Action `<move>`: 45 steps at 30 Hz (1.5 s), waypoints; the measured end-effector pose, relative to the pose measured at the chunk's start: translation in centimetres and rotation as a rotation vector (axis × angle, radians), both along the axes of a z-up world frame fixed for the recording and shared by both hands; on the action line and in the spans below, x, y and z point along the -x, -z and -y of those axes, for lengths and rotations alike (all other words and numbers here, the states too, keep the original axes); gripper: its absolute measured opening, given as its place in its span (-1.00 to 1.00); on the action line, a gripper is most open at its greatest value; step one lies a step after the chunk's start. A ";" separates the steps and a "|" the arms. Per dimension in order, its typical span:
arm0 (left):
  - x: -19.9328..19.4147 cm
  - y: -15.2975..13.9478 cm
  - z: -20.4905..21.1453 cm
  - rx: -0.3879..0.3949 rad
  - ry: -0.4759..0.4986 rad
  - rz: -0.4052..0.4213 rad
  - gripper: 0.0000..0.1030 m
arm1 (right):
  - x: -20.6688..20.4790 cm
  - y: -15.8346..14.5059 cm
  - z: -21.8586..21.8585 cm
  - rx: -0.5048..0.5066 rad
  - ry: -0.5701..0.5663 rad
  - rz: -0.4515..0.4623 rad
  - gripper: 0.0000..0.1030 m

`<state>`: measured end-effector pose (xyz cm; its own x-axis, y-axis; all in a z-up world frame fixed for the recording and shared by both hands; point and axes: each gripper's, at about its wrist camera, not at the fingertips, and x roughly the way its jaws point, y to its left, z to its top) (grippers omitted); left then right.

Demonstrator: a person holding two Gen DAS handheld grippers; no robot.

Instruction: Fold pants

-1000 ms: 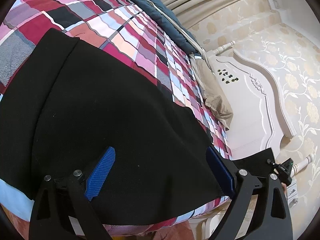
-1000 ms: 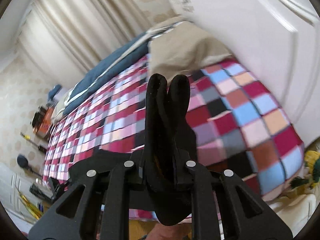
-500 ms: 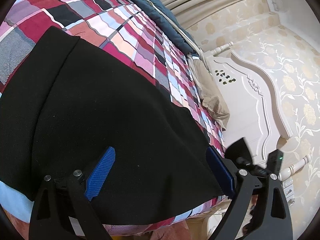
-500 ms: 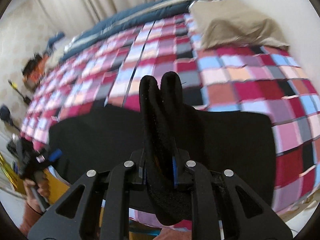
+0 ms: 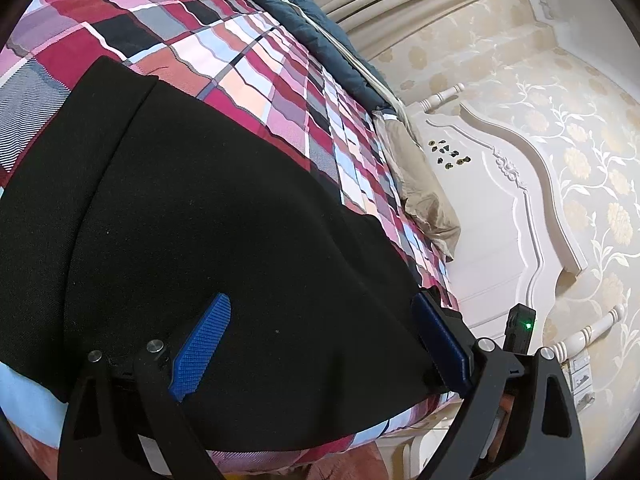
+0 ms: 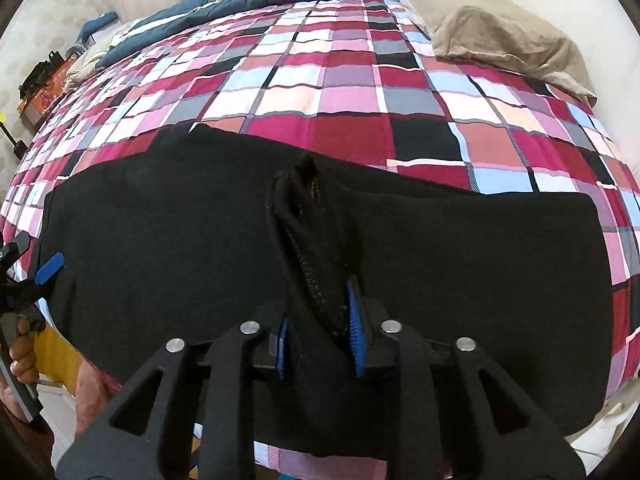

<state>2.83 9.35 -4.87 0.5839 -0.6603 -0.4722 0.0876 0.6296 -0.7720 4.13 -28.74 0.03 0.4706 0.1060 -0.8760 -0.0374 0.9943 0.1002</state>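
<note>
- Left wrist view: my left hand-held gripper has its jaws spread wide, nothing between the blue pads; it hovers over the black pants.
- Pants lie flat on the checked bedspread, covering most of the near part of the bed. Their far edge runs diagonally from upper left towards the right pad.
- Near hem sits just inside the bed's near edge; a thin strip of bedspread shows below it.
- Free bedspread beyond the far edge, up to the blue duvet and beige pillow. White headboard closes off the right.
- Right wrist view: my right hand-held gripper has a bunched fold of pants standing up between the pads; jaws are opening, and the left pad still looks against the fabric.
- Pants span nearly the bed's full width here; right edge is straight, with checked bedspread beside it.
- Left hand-held gripper shows at the left rim, at the pants' left end, my hand on its handle.
- Wide open bedspread behind the pants, back to duvet and pillow.
</note>
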 end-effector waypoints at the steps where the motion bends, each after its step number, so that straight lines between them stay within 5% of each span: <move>1: 0.0 0.0 0.0 0.000 0.000 0.000 0.76 | 0.1 0.0 -0.2 -0.003 -0.001 0.001 -0.43; 19: 0.1 0.0 0.0 0.000 0.001 0.002 0.76 | 1.5 -0.3 -1.7 -0.061 0.002 0.023 -0.03; 24: -0.1 -0.2 -0.1 -0.002 0.004 0.008 0.76 | 3.0 -1.5 -1.4 -0.152 -0.026 0.048 0.02; 28: -0.3 -0.3 -0.2 0.001 0.008 0.007 0.76 | 5.4 -4.3 3.3 -0.338 0.017 0.123 0.07; 32: -0.4 -0.3 -0.2 0.000 0.008 0.008 0.76 | 8.7 -6.3 13.3 -0.353 0.270 0.253 0.19; 34: -0.4 -0.3 -0.2 -0.003 0.007 0.010 0.76 | 10.1 -5.3 18.6 -0.376 0.417 0.254 0.19; 37: -0.3 -0.3 -0.2 -0.007 0.008 0.013 0.76 | 10.7 -1.7 23.4 -0.513 0.482 0.177 0.18; 41: -0.4 -0.3 -0.2 -0.014 0.008 0.017 0.76 | 11.0 2.4 24.2 -0.689 0.444 0.095 0.11; 43: -0.4 -0.3 -0.3 -0.014 0.007 0.015 0.76 | 11.3 3.3 23.8 -0.729 0.428 0.094 -0.21; 45: -0.4 -0.3 -0.2 -0.014 0.007 0.014 0.76 | 11.3 4.0 23.6 -0.725 0.421 0.094 -0.30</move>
<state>3.21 9.58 -4.58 0.5858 -0.6580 -0.4732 0.1028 0.6395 -0.7619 -7.18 -52.37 -4.00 0.6641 0.4269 -0.6138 0.2816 0.6177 0.7343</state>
